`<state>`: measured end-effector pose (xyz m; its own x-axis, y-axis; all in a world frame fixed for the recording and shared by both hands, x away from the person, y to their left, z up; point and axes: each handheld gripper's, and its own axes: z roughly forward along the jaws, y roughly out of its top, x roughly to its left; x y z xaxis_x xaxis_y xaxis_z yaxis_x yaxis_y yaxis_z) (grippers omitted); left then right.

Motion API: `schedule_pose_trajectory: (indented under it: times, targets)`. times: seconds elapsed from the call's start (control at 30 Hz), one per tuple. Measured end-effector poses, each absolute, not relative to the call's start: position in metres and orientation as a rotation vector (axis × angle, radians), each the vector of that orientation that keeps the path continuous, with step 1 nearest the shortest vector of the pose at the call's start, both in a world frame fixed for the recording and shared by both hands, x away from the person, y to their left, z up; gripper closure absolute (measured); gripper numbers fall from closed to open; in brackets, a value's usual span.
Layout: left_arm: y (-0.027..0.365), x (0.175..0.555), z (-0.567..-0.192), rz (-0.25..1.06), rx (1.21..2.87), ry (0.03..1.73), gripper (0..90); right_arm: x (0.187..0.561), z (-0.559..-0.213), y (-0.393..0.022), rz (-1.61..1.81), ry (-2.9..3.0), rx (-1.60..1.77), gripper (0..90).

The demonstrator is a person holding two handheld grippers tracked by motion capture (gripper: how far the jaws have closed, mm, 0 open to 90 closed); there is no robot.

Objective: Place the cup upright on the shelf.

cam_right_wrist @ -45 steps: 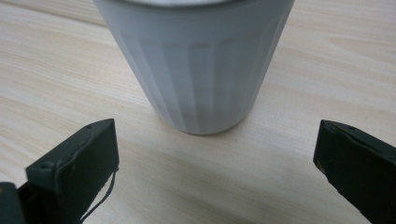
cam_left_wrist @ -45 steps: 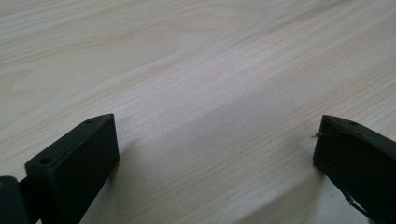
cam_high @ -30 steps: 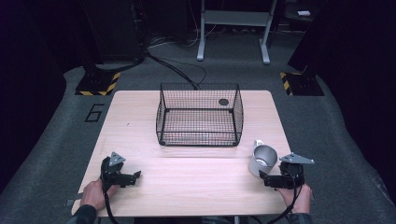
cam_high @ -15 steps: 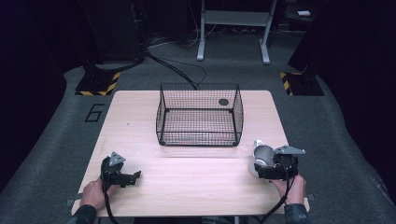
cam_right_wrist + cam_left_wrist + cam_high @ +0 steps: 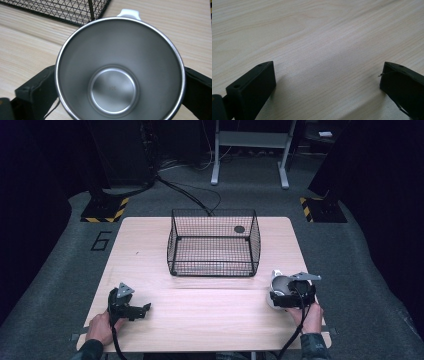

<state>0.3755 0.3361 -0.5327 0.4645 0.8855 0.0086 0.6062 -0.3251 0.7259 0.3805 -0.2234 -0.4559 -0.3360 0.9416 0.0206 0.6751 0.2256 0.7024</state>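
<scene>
Holding: the right gripper [image 5: 286, 296] has its jaws closed on a steel cup [image 5: 120, 70], one jaw on each side of the wall.
Cup place: near the table's [image 5: 200, 320] right front edge, well short of the basket [image 5: 214, 242].
Handling: likely light, stiff and slippery; a grip across the body below the rim looks safest.
Left gripper [image 5: 131, 310]: wide open, holding nothing, low over bare wood.

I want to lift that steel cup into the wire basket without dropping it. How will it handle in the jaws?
The steel cup looks thin-walled and empty, so probably light and rigid. Its polished, rounded wall may slip between the flat jaws of the right tool, which sit on either side of it. The white handle faces away, so it might rotate if gripped loosely.
</scene>
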Motion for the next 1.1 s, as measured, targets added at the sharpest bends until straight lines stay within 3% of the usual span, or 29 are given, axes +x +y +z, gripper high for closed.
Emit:
schedule_pose_trajectory:
  times: [0.17,1.1]
  targets:
    - [0.3360,0.3755,-0.5327,0.543,2.051,1.238,0.1,0.3831,-0.4549,-0.2190,0.844,2.087,1.498,4.7]
    - [0.3358,0.3755,-0.5327,0.542,2.051,1.238,0.0,0.3799,-0.4547,-0.2218,0.859,2.083,1.480,6.3]
